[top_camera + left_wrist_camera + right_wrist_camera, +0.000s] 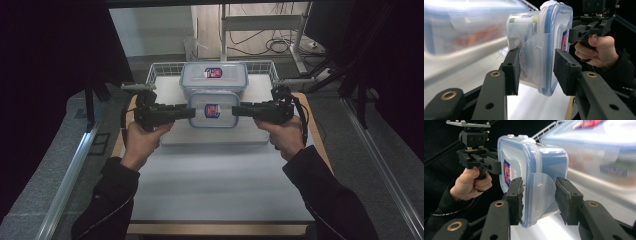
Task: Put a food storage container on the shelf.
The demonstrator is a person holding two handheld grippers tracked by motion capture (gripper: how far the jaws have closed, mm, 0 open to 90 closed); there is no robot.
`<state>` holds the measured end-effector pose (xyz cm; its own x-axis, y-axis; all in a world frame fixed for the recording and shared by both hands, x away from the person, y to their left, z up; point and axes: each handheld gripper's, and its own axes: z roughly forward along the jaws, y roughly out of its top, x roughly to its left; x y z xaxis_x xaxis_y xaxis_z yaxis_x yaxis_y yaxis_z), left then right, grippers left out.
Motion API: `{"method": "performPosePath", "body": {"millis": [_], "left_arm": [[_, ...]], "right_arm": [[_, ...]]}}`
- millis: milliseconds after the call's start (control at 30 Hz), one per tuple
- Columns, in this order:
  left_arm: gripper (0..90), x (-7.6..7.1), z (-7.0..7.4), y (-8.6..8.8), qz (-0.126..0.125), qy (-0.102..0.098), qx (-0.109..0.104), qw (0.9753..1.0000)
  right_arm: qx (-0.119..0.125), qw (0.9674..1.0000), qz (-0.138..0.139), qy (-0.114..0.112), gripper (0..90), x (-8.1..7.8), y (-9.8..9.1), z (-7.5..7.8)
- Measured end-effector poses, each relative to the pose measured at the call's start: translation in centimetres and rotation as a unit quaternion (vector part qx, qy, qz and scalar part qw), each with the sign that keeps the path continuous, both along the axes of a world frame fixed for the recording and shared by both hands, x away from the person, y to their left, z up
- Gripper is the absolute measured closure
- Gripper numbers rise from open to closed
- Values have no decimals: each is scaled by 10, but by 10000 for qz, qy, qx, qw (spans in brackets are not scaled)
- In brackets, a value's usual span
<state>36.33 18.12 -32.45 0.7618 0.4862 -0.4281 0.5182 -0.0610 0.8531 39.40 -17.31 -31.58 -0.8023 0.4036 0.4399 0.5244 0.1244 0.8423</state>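
High view: small clear container (pixel 214 109) with a blue-rimmed lid and a red and blue label, held up between 2 grippers above the white table (pixel 220 190). Left gripper (pixel 192 112) reaching in from the left, clamped on the container's left end; right gripper (pixel 235 110) reaching in from the right, clamped on its right end. Left hand (pixel 142 140) and right hand (pixel 285 135) wrapped round the handles, dark sleeves entering from the bottom edge. Just behind the held container, a larger container (pixel 214 77) of the same kind, sitting in a white wire basket (pixel 160 70) at the far end of the table.

Left gripper view: 2 black jaws closed on the near end of the small container (pixel 541 45), a pad on the lid side and a pad on the underside, the clear latch flap between them. Container seen edge-on, lid facing right. Beyond it, the right gripper (pixel 574 35) on the far end, the right hand (pixel 596 50) round its handle. At left, blurred, the larger container (pixel 469 27).

Right gripper view: 2 black jaws closed on the other end of the small container (pixel 531 162), a pad on the lid, a pad on the base, latch flap between. Farther off, the left gripper (pixel 496 166) on the opposite end, the left hand (pixel 471 185) below it. At right, blurred, the larger container (pixel 599 150).
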Motion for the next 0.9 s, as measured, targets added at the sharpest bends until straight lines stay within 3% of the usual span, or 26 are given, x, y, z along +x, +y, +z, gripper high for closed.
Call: {"method": "performPosePath", "body": {"millis": [433, 900], "left_arm": [[574, 27, 39, 6, 94, -105, -76, 9999], [575, 58, 54, 7, 199, -51, -205, 9996]], "right_arm": [[117, 9998, -63, -141, 584, 28, 6, 40], [211, 9994, -226, -139, 580, 59, 10, 59]]}}
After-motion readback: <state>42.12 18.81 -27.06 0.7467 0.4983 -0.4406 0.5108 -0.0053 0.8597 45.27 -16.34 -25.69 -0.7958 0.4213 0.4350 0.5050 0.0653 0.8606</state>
